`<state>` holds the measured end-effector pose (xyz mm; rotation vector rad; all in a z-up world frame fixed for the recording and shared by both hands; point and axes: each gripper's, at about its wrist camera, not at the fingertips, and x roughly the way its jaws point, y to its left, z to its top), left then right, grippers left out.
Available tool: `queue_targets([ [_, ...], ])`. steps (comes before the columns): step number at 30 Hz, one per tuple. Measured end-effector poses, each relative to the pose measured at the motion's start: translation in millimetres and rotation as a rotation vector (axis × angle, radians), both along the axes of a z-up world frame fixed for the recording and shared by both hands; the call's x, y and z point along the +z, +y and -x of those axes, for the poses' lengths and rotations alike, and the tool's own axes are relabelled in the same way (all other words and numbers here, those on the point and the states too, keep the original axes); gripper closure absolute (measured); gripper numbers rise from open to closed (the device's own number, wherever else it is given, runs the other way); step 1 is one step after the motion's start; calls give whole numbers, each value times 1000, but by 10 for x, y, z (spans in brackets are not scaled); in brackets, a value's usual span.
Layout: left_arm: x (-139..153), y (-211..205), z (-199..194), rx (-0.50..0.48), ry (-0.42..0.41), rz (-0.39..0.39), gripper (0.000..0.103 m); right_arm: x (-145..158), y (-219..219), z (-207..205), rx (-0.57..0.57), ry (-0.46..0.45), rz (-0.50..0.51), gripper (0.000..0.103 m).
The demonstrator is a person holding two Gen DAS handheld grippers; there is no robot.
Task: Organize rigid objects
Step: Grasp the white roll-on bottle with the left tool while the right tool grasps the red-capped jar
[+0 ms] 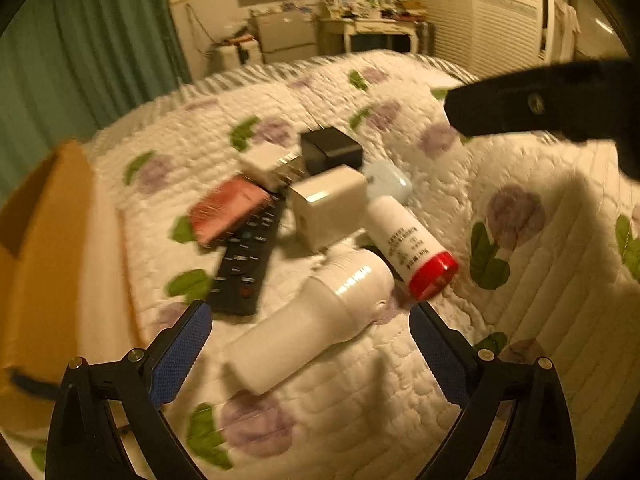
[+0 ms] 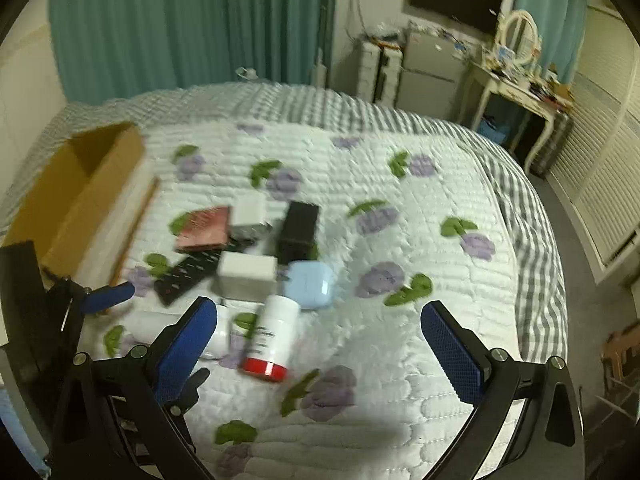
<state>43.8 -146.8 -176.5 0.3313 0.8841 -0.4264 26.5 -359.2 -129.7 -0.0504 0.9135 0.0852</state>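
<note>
Nothing looks sorted yet: every item sits in one heap mid-quilt, and what shows of the cardboard box (image 2: 76, 184) at far left looks bare. Left gripper (image 1: 310, 320) gapes wide with nothing held, jaws straddling the white cylinder (image 1: 308, 320); I'd call that the first pick. Right gripper (image 2: 316, 320) is spread too, empty, above the red-capped bottle (image 2: 272, 340). Crowded pile, though: remote (image 1: 246, 256), pink case (image 1: 228, 214), white charger (image 1: 328, 208), black cube (image 1: 330, 148) and blue case (image 2: 308, 282) touch or overlap. Bare quilt (image 2: 400, 200) spreads right and far; the bed edge falls away far right.
</note>
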Motion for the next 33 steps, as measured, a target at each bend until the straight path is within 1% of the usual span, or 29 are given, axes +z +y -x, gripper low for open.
queue_targets([
  [2,-128,-12,-49,-4,48,-6,4,-39,-21,-31,-1,18,-19,0],
  [3,-167,-4,-63,-2,54,-10,4,-60,-17,-46,-4,25,-14,0],
  [5,-169,42,-45,-2,55,11,14,-96,21,-68,-1,34,4,0],
  [6,-134,75,-29,1,49,27,35,-113,39,-74,3,38,12,0],
  [7,-99,105,-16,-2,55,48,53,-131,61,-87,6,44,24,0],
  [9,-52,162,-9,-19,71,93,59,-170,111,-116,14,56,42,0],
  [12,71,209,15,-18,37,122,64,-207,179,-151,22,62,64,0],
  [16,338,330,52,14,-40,178,68,-274,241,-193,43,81,67,1],
  [18,438,410,52,42,-69,198,68,-332,293,-225,62,105,68,6],
  [19,456,438,28,48,-70,210,68,-363,313,-240,70,119,68,10],
  [21,466,487,0,59,-70,226,68,-458,369,-295,86,160,73,14],
  [23,454,497,-12,59,-67,225,69,-550,411,-341,102,199,75,25],
  [26,458,524,3,59,-63,232,69,-727,417,-445,97,275,64,35],
  [28,454,521,2,63,-61,234,69,-820,404,-508,90,316,43,36],
  [31,467,517,21,66,-64,231,69,-898,428,-569,95,346,28,36],
  [32,480,505,32,67,-69,225,69,-913,447,-573,101,350,27,37],
  [33,497,495,46,69,-75,221,69,-915,460,-569,105,350,32,41],
])
